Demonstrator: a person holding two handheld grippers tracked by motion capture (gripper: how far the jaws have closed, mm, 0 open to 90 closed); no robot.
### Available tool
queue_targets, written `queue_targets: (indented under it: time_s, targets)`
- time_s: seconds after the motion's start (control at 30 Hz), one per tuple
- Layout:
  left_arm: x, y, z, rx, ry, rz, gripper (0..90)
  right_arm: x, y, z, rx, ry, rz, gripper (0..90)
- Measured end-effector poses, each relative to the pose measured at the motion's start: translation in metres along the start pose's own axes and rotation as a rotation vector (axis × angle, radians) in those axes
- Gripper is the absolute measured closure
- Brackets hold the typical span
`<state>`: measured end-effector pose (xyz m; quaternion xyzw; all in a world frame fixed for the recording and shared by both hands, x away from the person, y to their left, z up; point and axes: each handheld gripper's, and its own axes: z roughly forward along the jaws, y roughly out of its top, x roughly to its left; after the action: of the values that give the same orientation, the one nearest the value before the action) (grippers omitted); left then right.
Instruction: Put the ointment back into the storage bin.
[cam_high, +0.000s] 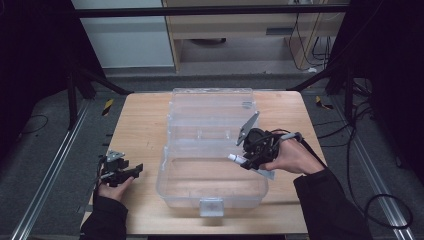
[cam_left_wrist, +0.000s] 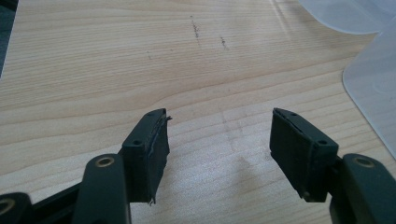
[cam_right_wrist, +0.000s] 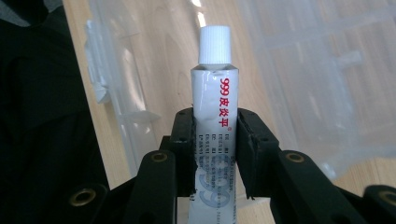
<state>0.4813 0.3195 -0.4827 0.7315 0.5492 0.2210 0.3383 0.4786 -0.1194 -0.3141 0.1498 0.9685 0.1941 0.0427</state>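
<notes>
Apparently above clear box (cam_high: 210, 185), right gripper (cam_right_wrist: 215, 133) clamps tube (cam_right_wrist: 215, 93).

Lab/recording rig, not a home. Small wooden counter (cam_high: 140, 125) boxed in by black curtains (cam_high: 30, 60) left and right, metal floor rails (cam_high: 55, 165) on both sides, loose cables (cam_high: 380, 200) on grey floor at right, hazard-tape markers (cam_high: 107, 106) by the far corners.

Open clear plastic storage box (cam_high: 210, 150) mid wooden table (cam_high: 140, 125), lid to far side, left gripper (cam_high: 131, 171) near-left of box, right gripper (cam_high: 246, 159) over box's right edge, white ointment tube (cam_high: 236, 159) between its jaws.
</notes>
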Motion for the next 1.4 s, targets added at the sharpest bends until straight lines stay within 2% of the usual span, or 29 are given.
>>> queue_targets:
  time_s: [0.27,0.67,1.17,1.4]
  targets:
    - [0.000,0.000,0.000,0.001,0.000,0.001,37.0,0.007,0.012,0.017,0.026,0.018,-0.086,69.7]
    - [0.000,0.000,0.000,0.000,0.001,-0.001,37.0,0.016,0.020,0.047,0.082,0.046,-0.172,69.7]
    - [0.001,0.000,0.000,-0.003,0.000,-0.004,37.0,0.022,0.019,0.080,0.146,0.066,-0.235,69.7]
    - [0.001,0.000,0.000,-0.002,0.000,-0.004,37.0,0.022,0.018,0.093,0.168,0.076,-0.237,69.7]
